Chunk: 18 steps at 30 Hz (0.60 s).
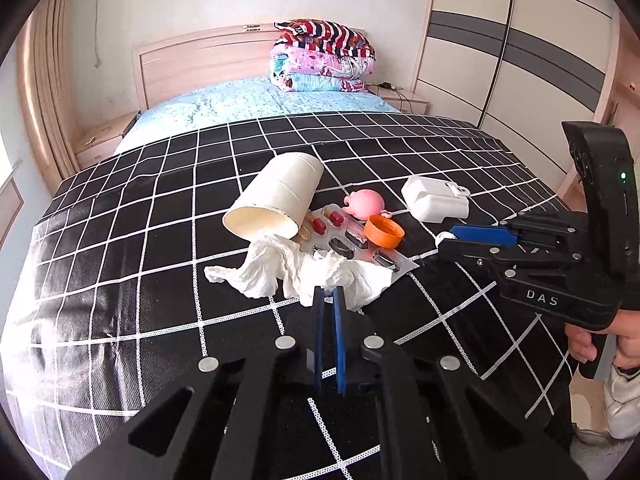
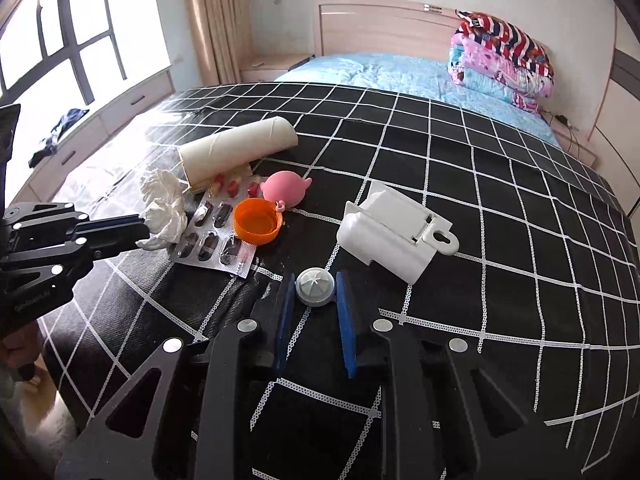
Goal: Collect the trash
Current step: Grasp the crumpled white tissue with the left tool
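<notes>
Trash lies on a black checked cloth (image 1: 120, 248) on the bed. A crumpled white tissue (image 1: 296, 268) lies in front of a tipped paper cup (image 1: 276, 200). My left gripper (image 1: 329, 292) is shut on the tissue's near edge; it also shows in the right wrist view (image 2: 140, 228). A pill blister pack (image 1: 352, 240), an orange cap (image 1: 384, 230) and a pink toy (image 1: 364, 202) lie beside them. My right gripper (image 2: 316, 280) is open around a small white round cap (image 2: 315, 286), whose edge shows in the left wrist view (image 1: 444, 237).
A white plastic holder (image 2: 392, 232) lies right of the pile. Folded quilts (image 1: 320, 56) sit at the headboard. A wardrobe (image 1: 520, 40) stands to the right, a window and curtain (image 2: 208, 20) to the left.
</notes>
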### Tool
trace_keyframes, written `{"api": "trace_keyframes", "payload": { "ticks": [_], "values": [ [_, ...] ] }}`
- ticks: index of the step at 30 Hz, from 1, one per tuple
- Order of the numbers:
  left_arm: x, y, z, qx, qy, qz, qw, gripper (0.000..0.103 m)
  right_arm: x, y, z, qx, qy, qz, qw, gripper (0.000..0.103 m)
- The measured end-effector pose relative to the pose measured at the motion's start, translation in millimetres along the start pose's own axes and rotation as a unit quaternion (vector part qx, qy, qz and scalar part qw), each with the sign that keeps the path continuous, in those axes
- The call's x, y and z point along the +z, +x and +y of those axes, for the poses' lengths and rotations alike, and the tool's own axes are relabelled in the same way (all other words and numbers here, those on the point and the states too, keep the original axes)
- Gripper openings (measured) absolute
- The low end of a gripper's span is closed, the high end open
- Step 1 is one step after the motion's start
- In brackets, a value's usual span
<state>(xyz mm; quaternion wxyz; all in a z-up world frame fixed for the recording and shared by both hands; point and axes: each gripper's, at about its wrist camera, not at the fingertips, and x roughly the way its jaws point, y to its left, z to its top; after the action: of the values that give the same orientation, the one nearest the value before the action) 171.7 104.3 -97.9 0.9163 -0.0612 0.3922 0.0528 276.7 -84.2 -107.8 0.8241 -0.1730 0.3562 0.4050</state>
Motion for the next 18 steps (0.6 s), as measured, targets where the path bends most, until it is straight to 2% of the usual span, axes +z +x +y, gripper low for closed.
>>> {"api": "trace_keyframes", "payload": {
  "ticks": [18],
  "values": [
    [-8, -79, -31, -0.006, 0.042, -0.07, 0.9966, 0.002, -13, -66, 16, 0.017, -0.018, -0.054, 0.998, 0.021]
  ]
}}
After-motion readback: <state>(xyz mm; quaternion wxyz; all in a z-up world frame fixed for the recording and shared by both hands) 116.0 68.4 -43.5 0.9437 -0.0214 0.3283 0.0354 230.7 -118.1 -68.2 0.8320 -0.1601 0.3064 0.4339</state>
